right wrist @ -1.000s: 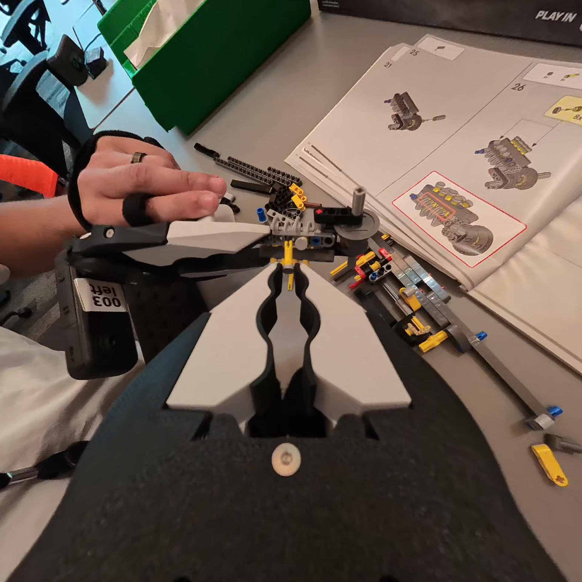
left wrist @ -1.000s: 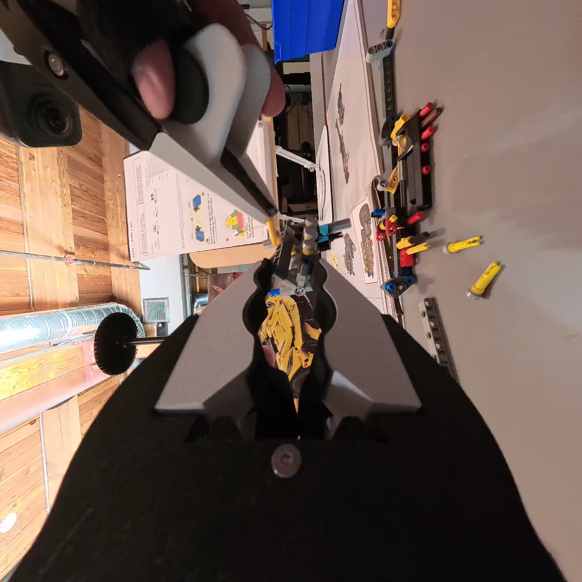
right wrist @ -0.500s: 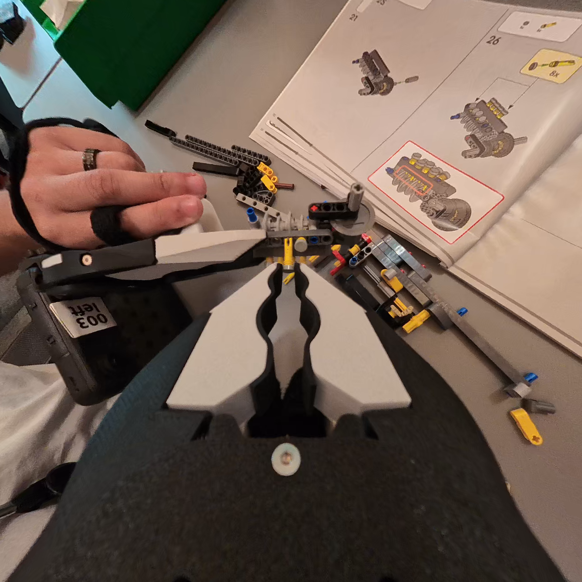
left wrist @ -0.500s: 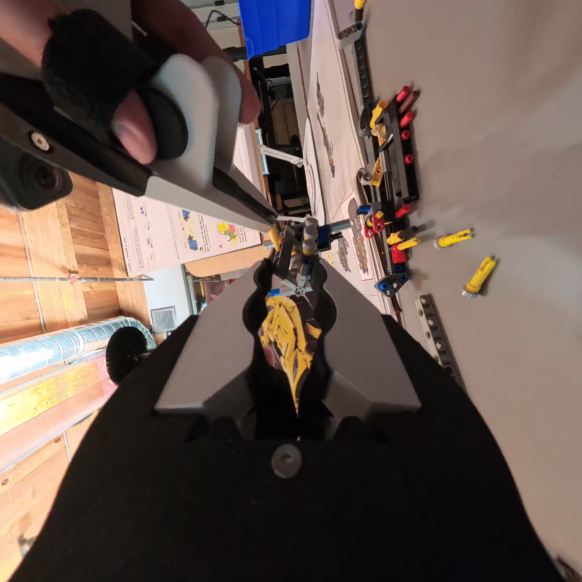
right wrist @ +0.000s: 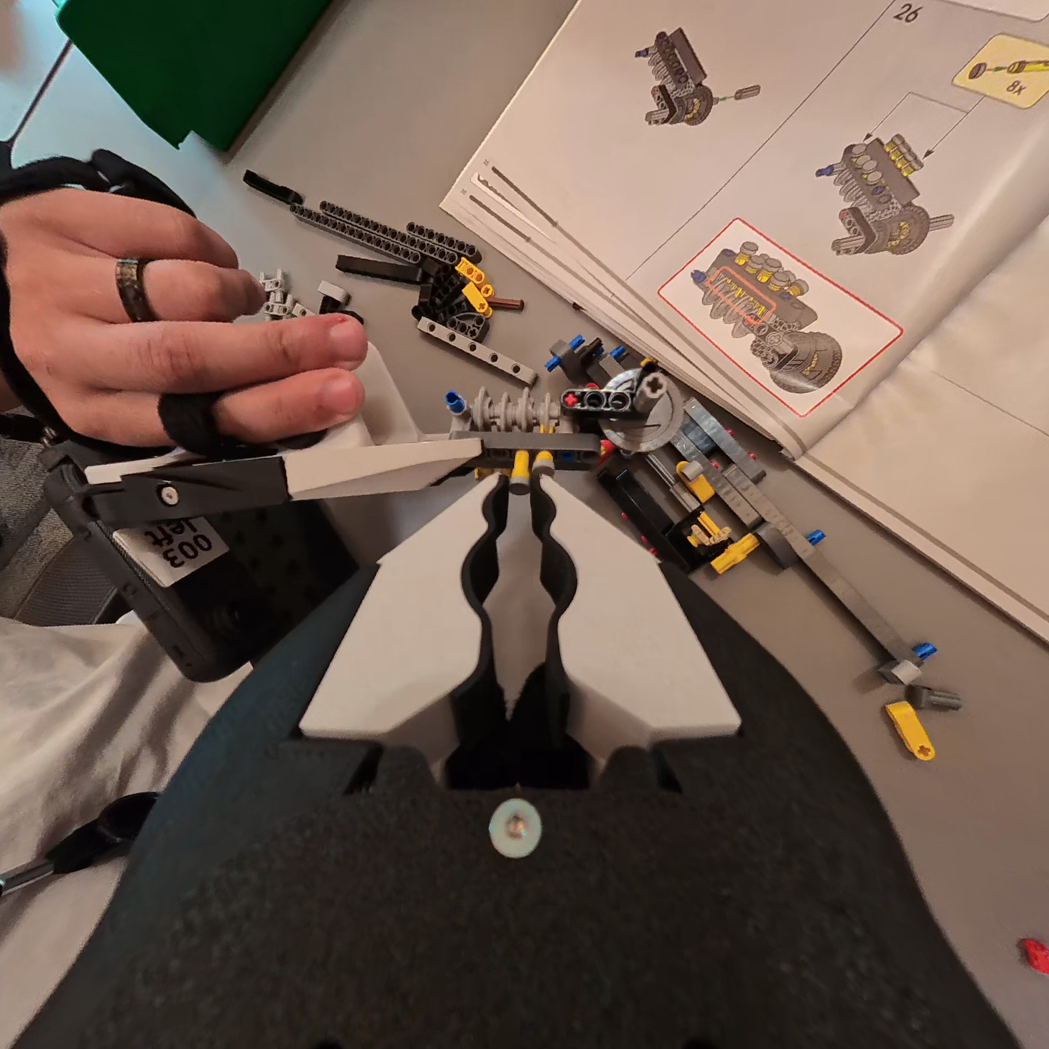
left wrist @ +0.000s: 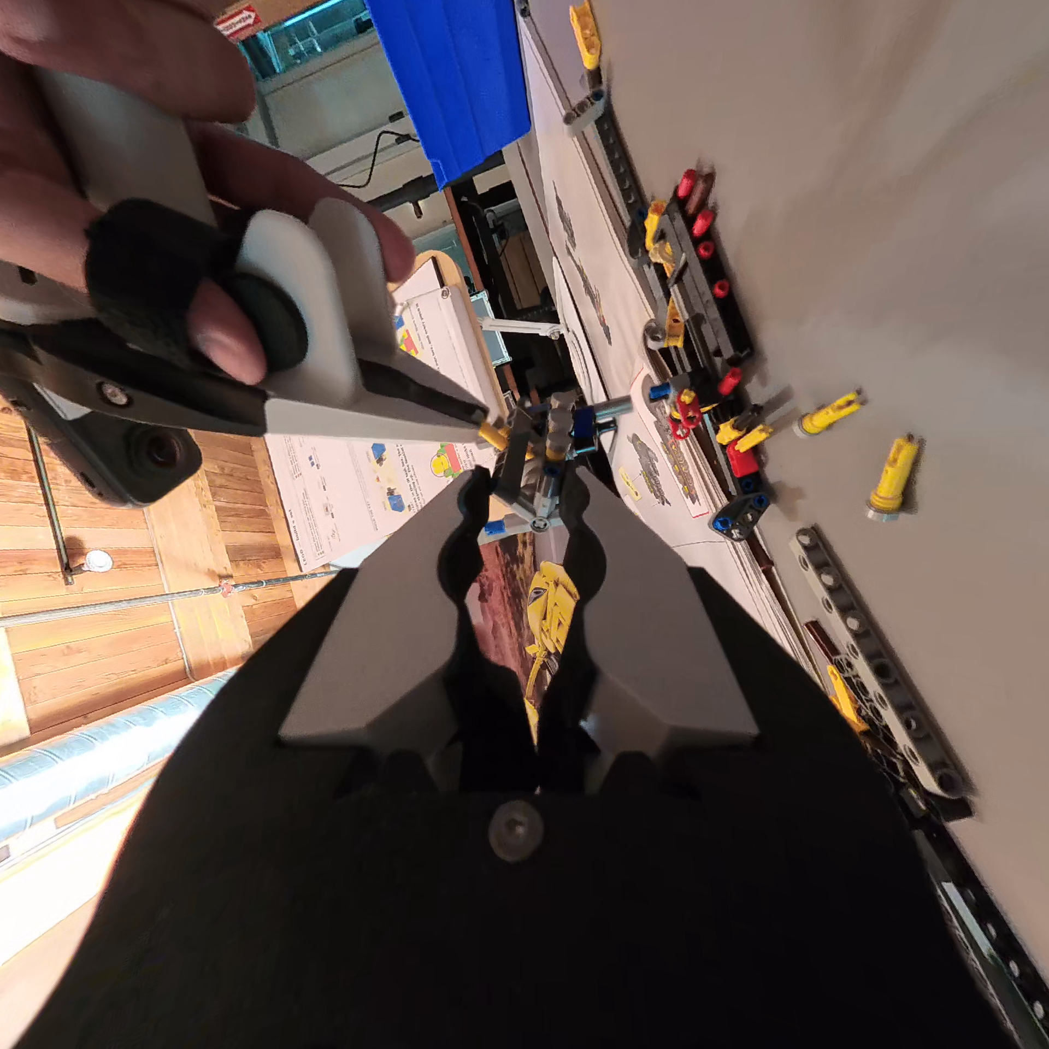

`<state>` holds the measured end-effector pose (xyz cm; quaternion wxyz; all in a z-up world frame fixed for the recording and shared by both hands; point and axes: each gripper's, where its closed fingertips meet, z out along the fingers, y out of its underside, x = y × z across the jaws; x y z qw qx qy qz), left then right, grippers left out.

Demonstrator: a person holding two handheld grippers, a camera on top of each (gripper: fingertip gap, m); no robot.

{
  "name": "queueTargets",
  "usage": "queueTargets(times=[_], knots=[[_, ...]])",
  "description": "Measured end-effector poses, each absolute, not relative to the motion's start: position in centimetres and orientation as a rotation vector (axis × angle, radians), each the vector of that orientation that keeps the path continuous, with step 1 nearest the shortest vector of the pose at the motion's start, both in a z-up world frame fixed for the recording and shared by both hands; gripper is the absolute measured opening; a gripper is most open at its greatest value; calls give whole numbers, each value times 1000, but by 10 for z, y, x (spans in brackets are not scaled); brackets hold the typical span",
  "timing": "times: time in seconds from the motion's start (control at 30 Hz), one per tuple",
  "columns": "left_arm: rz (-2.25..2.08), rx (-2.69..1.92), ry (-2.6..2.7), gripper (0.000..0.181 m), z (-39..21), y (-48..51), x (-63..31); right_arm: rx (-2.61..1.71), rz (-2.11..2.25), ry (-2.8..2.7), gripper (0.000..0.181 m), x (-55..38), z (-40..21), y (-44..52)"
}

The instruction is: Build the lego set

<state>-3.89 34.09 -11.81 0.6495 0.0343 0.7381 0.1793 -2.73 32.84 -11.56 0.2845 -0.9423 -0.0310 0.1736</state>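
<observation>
My left gripper (left wrist: 522,488) is shut on a small grey engine assembly (left wrist: 536,465) with blue pins and holds it above the table. In the right wrist view the left gripper (right wrist: 471,451) comes in from the left, and the assembly (right wrist: 522,420) shows a row of grey gears, a black beam and a round grey disc. My right gripper (right wrist: 519,482) is shut on a yellow piston (right wrist: 517,468) whose far end meets the underside of the assembly, beside a second yellow piston (right wrist: 543,458). In the left wrist view the right gripper (left wrist: 482,421) presses this piston (left wrist: 492,434) against the assembly's side.
An open instruction booklet (right wrist: 738,170) lies at the right. Loose black beams (right wrist: 386,233), a long grey beam (right wrist: 823,573) and a yellow part (right wrist: 908,735) lie on the grey table (right wrist: 369,113). Two yellow pistons (left wrist: 891,471) lie apart. A green bin (right wrist: 187,62) and a blue bin (left wrist: 460,74) stand farther off. The tips of both grippers are at nearly the same place.
Both grippers kept their holds and moved closer over the table. The assembly has tipped so its gears face up. The yellow piston has stayed against the assembly.
</observation>
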Motion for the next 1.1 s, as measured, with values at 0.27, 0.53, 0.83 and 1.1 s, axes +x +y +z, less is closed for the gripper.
queueTargets(times=[0.27,0.53,0.83,1.1], knots=[[332,-93,1670,23,-117,341,-37,-2454,364,-122,7,-24,-112,335],[22,-97,1635,23,-94,319,-52,-2276,406,-736,45,-29,-64,307],[-19,282,1667,23,-83,282,-74,-2313,865,-1585,72,-67,-83,282],[-2,277,1644,23,-78,278,-80,-2368,1148,-1691,47,-76,-89,268]])
